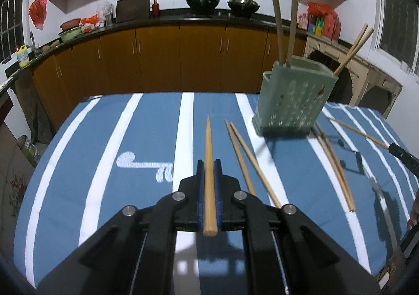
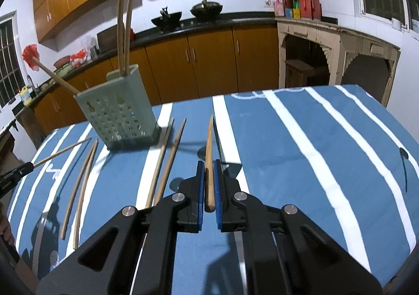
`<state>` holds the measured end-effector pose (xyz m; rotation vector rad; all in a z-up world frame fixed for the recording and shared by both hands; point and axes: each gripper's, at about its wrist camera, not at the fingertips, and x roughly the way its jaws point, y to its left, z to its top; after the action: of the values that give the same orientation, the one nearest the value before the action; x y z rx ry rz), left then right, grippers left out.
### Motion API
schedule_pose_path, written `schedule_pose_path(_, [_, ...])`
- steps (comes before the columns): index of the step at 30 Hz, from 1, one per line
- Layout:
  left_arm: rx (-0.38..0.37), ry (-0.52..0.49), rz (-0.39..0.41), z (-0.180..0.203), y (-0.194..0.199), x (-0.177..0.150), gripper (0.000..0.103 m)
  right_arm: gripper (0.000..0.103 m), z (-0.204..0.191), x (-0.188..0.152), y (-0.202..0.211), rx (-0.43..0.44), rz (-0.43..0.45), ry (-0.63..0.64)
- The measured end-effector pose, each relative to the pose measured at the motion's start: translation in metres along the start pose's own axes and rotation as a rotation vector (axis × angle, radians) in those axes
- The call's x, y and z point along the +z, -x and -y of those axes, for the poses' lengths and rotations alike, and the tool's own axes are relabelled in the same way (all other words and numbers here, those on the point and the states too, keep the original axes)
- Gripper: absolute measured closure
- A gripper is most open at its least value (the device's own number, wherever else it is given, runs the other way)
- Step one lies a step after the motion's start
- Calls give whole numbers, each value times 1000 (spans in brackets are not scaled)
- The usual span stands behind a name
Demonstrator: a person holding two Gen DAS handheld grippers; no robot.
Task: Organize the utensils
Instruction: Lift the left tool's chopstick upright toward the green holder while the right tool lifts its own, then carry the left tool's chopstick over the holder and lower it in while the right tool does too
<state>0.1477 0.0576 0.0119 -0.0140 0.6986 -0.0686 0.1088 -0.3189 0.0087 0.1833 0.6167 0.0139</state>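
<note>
Left gripper [image 1: 208,172]: sitting at lower centre of the left wrist view, its jaws clamping a wooden chopstick [image 1: 208,164] that is pointing up the frame.
Loose chopsticks [image 1: 244,161]: lying as a pair just right of it on the blue striped tablecloth [image 1: 104,138]; another pair [image 1: 337,174] is lying farther right.
Green perforated holder [image 1: 293,101]: standing at upper right, carrying four upright chopsticks.
Right gripper [image 2: 208,174]: sitting at lower centre of the right wrist view, its jaws pinching a second chopstick [image 2: 208,153].
Holder in that view [image 2: 120,111]: standing at left of centre.
</note>
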Motion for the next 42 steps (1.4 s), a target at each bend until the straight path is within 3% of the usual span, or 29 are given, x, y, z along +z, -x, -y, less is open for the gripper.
schedule_pose_path(19, [-34, 38, 168, 1, 42, 34, 95, 95, -8, 29, 27, 37, 145, -4])
schedule_pose_path(29, [-39, 19, 214, 9, 55, 50, 95, 95, -16, 46, 36, 56, 189, 12])
schedule_pose_path(42, [-131, -21, 294, 32, 95, 84, 95, 96, -28, 88, 72, 149, 258, 11])
